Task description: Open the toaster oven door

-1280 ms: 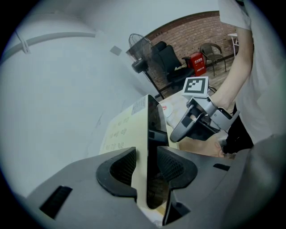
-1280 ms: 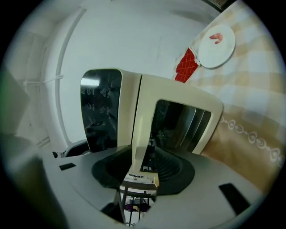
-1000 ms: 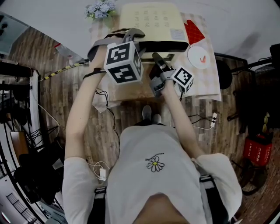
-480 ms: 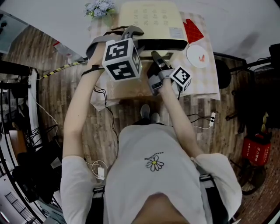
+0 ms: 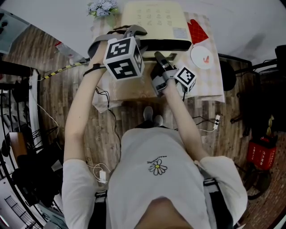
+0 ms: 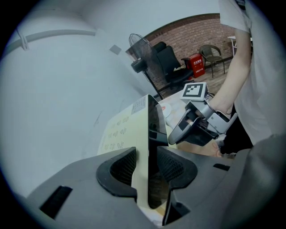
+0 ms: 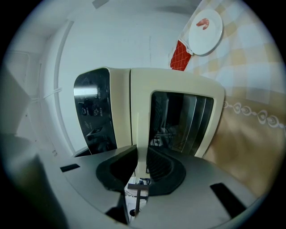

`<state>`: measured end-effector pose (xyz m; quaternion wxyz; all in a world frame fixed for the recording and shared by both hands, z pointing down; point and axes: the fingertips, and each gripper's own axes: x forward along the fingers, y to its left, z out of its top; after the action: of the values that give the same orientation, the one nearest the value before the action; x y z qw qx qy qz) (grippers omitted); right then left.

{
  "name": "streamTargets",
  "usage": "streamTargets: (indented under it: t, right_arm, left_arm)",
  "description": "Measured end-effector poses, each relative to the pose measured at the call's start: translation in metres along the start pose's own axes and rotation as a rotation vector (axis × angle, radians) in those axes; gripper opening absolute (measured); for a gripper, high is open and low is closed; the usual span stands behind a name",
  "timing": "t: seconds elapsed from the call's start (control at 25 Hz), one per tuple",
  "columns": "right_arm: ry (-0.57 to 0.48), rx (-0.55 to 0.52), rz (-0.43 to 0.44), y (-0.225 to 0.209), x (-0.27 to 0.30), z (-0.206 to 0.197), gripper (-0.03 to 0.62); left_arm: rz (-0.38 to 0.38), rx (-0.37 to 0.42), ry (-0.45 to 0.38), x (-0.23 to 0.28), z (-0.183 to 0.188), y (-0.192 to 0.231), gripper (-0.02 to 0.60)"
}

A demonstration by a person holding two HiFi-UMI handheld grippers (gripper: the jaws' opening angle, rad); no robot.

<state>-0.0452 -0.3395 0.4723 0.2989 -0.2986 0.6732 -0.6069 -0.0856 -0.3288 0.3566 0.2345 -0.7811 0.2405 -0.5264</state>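
Observation:
A cream toaster oven [image 5: 154, 18] stands on the table against the wall. My left gripper [image 5: 134, 33] reaches down over its top left corner. In the left gripper view its pads [image 6: 123, 167] sit on either side of the oven's front top edge [image 6: 149, 134], shut on it. My right gripper [image 5: 158, 57] points level at the oven's black front. In the right gripper view, rolled on its side, its jaws are shut on the cream door handle [image 7: 137, 134], between the dark control panel [image 7: 94, 112] and the glass door [image 7: 178, 120]. The door lies at or near the oven's front.
A white plate [image 5: 202, 57] and a red mitt [image 5: 196, 31] lie on the checkered cloth [image 5: 210, 85] right of the oven. Pale flowers [image 5: 103, 8] stand at its left. A black chair [image 5: 230, 74] is beside the table, and cables lie on the wooden floor.

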Motion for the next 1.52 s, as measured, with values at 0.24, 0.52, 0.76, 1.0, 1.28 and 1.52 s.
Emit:
streamTargets:
  t: [0.24, 0.52, 0.76, 1.0, 1.28, 1.52]
  right_arm:
    - [0.010, 0.013, -0.012, 0.001, -0.001, -0.001, 0.057]
    - [0.024, 0.003, -0.007, 0.002, 0.000, -0.002, 0.057]
    - [0.000, 0.003, -0.013, -0.001, -0.003, -0.002, 0.057]
    - [-0.003, 0.007, -0.014, 0.000, -0.003, -0.003, 0.057]
    - [0.019, 0.009, 0.012, 0.003, -0.015, -0.010, 0.057]
    - [0.045, -0.007, -0.003, -0.026, -0.069, -0.044, 0.063]
  left_arm:
    - [-0.013, 0.001, 0.004, -0.001, 0.000, 0.000, 0.158]
    - [-0.040, 0.016, 0.010, 0.000, 0.000, 0.001, 0.158]
    - [-0.050, 0.031, 0.011, 0.001, 0.000, -0.002, 0.158]
    - [-0.047, 0.036, 0.048, 0.001, -0.001, -0.001, 0.158]
    - [-0.055, 0.029, 0.071, 0.002, 0.002, -0.004, 0.160]
    - [-0.058, 0.016, 0.064, 0.000, 0.001, -0.003, 0.160]
